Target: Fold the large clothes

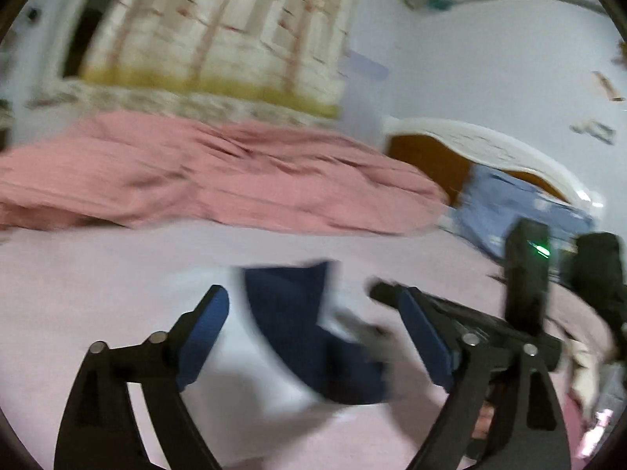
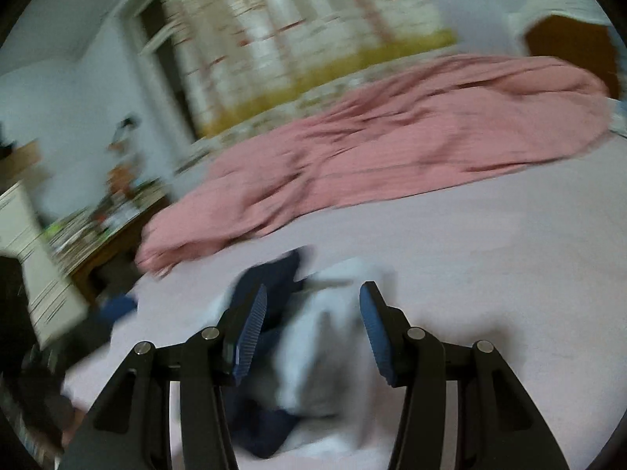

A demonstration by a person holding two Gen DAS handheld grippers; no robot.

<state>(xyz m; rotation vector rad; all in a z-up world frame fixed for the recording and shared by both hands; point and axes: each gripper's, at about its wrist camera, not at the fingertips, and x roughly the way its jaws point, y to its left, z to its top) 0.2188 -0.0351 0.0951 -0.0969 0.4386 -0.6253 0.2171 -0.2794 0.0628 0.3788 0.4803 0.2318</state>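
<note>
From the left wrist, everything smears with motion. The left tool (image 1: 317, 321) stands wide apart, gripping nothing, over a crumpled navy-and-white garment (image 1: 313, 333) lying on the pale pink bed sheet (image 1: 98, 274); its outline is too blurred to tell which piece of clothing it is. A rumpled rose-pink blanket (image 1: 219, 172) lies beyond. At the right edge the right tool (image 1: 527, 274) is partly cut off.

From the right wrist, the right tool (image 2: 311, 325) is also spread wide and empty, the same garment (image 2: 298, 337) between and below its fingers. The cluttered wooden side table (image 2: 113, 223) at left is unreadable.
</note>
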